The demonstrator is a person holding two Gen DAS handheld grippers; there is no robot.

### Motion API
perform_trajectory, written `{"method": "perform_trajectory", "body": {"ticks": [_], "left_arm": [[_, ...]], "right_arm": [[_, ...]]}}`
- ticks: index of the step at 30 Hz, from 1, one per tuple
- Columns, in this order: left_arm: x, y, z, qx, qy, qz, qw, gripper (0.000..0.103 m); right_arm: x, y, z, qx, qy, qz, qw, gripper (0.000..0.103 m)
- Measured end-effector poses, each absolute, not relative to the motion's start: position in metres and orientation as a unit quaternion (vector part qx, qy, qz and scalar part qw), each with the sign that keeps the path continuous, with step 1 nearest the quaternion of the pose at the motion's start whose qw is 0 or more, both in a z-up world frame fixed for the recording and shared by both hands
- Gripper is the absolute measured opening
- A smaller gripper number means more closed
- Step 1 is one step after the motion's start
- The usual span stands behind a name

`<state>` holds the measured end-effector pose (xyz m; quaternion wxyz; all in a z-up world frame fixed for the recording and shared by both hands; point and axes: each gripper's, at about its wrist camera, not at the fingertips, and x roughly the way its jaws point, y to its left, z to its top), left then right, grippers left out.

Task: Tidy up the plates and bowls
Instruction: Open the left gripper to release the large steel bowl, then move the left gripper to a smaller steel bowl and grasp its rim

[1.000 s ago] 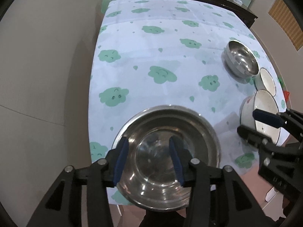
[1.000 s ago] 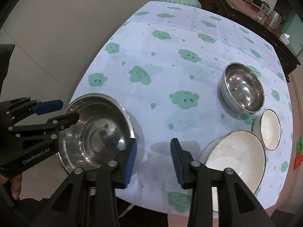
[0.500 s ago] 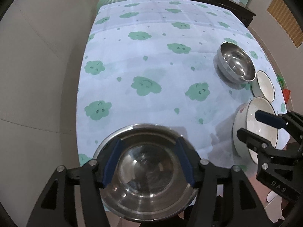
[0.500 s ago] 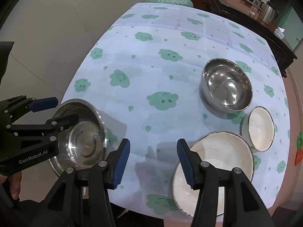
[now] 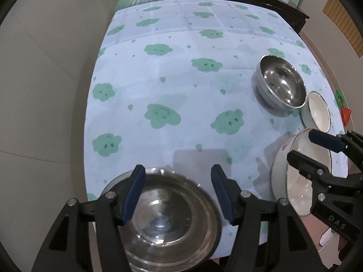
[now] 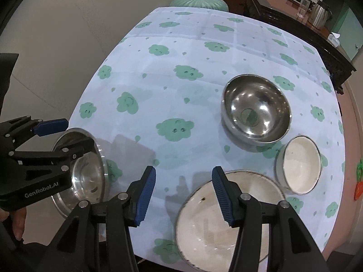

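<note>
Left tool [image 5: 177, 190]: jaws spread wide, blue pads apart, poised above the wide steel bowl [image 5: 168, 222] at the near left edge of the counter [image 5: 181, 79]. The bowl sits below and between the pads; neither pad is seen touching its rim. From the right wrist view the same tool [image 6: 56, 133] appears side-on over that bowl [image 6: 90, 176], which overhangs the counter's near edge slightly.

Right tool [image 6: 183, 192]: jaws also apart, nothing between them — the gap frames bare tablecloth. Its right pad lies over the far rim of the large white bowl [image 6: 226, 222], but contact cannot be judged. In the left wrist view the right tool [image 5: 317, 149] hovers over that white bowl [image 5: 295, 181].

Layout of dishes on the counter, right side:
- deep steel bowl [image 6: 256, 110] upright, farthest from the camera of the three; also seen at [image 5: 281, 85].
- small white bowl [image 6: 299, 165] just beside it on the near side, close to the counter's right edge; its rim appears to touch or nearly touch the steel bowl — cannot tell which.
- large white bowl nearest, at the front edge, with a small dark speck on its inner surface.

Cloth: pale blue with green cloud-face print, covers the whole counter.

Beyond the far end: a green round stool [image 6: 199, 0] and a dark wooden sideboard [image 6: 295, 18].
</note>
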<state>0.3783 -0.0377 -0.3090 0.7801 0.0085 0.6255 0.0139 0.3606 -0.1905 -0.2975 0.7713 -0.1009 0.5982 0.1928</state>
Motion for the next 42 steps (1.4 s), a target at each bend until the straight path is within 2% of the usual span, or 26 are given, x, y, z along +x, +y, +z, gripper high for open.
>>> {"method": "perform_trajectory", "body": {"ticks": [25, 42], "left_arm": [[0.488, -0.157, -0.333, 0.034, 0.636, -0.032, 0.771, 0.061], [0.522, -0.177, -0.370, 0.033, 0.651, -0.030, 0.758, 0.059]], "right_arm": [[0.468, -0.308, -0.322, -0.070, 0.602, 0.131, 0.785, 0.054], [0.507, -0.322, -0.358, -0.062, 0.623, 0.145, 0.766, 0.054]]}}
